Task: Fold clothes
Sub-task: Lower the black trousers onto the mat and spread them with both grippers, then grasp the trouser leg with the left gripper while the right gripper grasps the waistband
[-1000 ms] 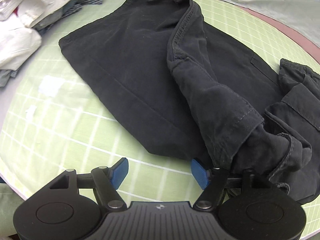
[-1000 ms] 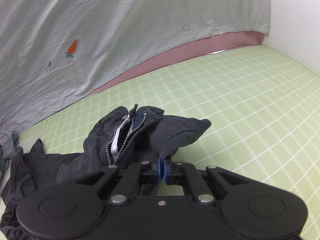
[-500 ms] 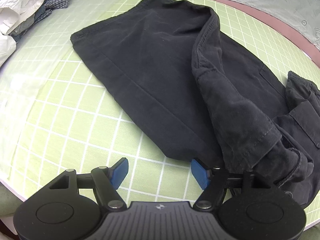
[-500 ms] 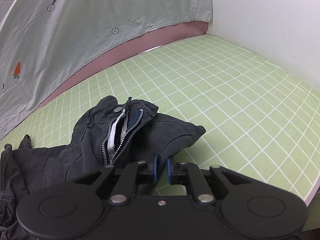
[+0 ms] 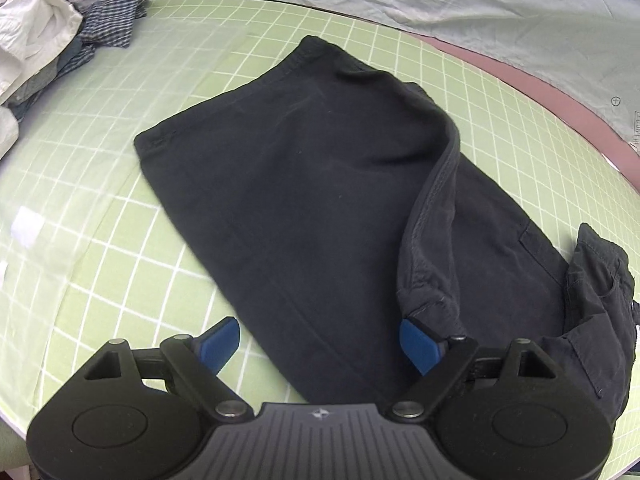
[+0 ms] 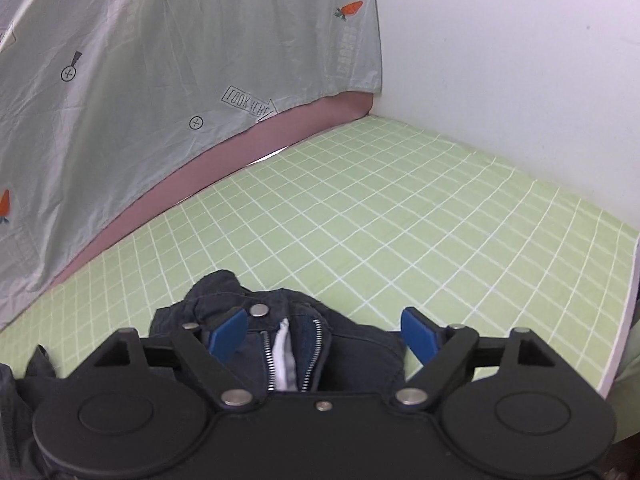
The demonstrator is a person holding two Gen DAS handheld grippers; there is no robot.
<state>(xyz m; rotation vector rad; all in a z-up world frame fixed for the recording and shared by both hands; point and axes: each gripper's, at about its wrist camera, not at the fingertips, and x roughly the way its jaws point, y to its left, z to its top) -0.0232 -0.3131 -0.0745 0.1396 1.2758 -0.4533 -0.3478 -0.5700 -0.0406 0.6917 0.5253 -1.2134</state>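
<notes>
Dark navy trousers (image 5: 304,184) lie on the green checked mat (image 5: 100,184), legs stacked towards the far left, one leg edge rumpled along the right. The bunched waist (image 5: 600,288) sits at the right. My left gripper (image 5: 320,340) is open and empty, just above the near edge of the legs. In the right wrist view the waist with its open zip (image 6: 288,344) lies between and below the fingers. My right gripper (image 6: 324,334) is open and holds nothing.
A heap of white and checked clothes (image 5: 44,48) lies at the mat's far left. A pale printed sheet (image 6: 160,64) hangs along the back over a pink edge. A white wall (image 6: 520,60) bounds the right side. The mat's near right edge (image 6: 624,312) drops off.
My right gripper has opened and let go of the trousers' waist, which now lies on the mat. My left gripper has stayed open and pulled back over the legs.
</notes>
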